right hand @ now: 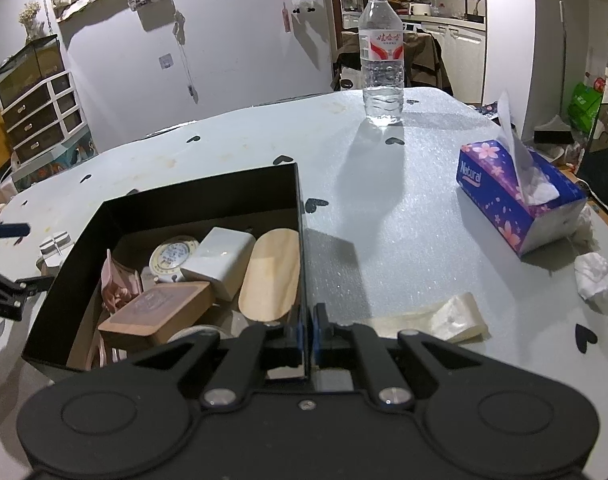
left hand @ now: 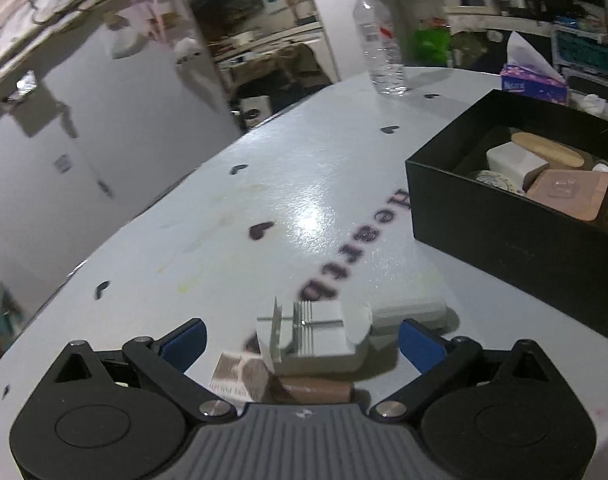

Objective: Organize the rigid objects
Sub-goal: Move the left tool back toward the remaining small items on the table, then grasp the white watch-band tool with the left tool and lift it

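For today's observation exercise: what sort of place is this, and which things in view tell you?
Most likely a lived-in home. A kitchen with white cabinets and a worktop shows through the doorway, a brown-and-white plastic drawer unit stands by the wall, and a purple flowered tissue box sits on the pale heart-printed table.

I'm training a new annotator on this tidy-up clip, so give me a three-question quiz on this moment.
1. True or false: the right gripper is shut on the wall of the black box.
2. Which item lies between the open fingers of the left gripper?
A. the water bottle
B. the white plug adapter
C. the tissue pack
3. Fill in: the oval wooden lid lies ____ the black box.

Key: 1 true; 2 B; 3 inside.
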